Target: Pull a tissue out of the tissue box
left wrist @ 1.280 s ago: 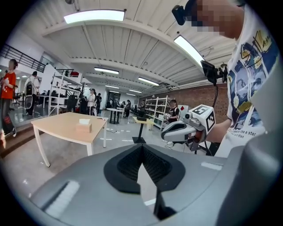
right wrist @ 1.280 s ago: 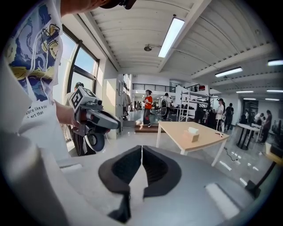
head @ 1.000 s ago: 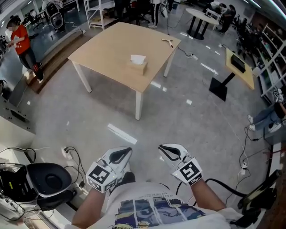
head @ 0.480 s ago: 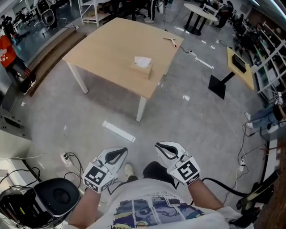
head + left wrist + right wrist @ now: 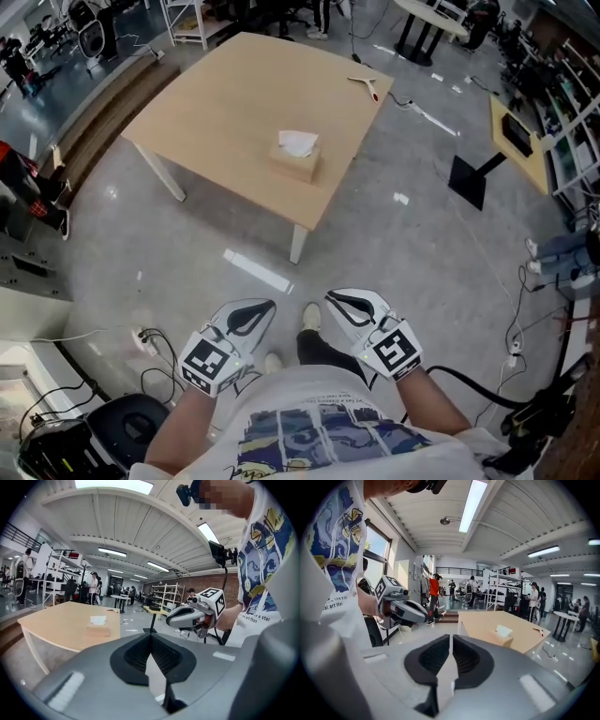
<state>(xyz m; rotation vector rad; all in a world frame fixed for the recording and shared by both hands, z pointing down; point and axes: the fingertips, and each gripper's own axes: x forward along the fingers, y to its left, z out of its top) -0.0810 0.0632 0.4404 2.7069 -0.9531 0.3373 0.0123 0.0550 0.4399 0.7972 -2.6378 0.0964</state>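
Note:
A tan tissue box [image 5: 294,165] with a white tissue [image 5: 298,142] sticking out of its top stands on the light wooden table [image 5: 216,103], far ahead of me. Both grippers are held low in front of my body, over the floor and well short of the table. My left gripper [image 5: 266,306] is shut with nothing in it, and so is my right gripper [image 5: 334,298]. The left gripper view has the tissue box [image 5: 98,630] at its left and the right gripper [image 5: 174,618] at its right. In the right gripper view the tissue box [image 5: 502,637] sits to the right of the closed jaws.
A small red and white tool [image 5: 364,84] lies near the table's far corner. A black-footed side desk [image 5: 511,131] stands at the right. Cables [image 5: 155,342] and a black chair [image 5: 127,427] are on the floor at the left. A white strip [image 5: 258,272] lies on the floor before the table.
The table and tissue box have come nearer and grown larger as I walk forward. Both grippers travel with me, side by side and still shut. The chair has slid toward the lower left.

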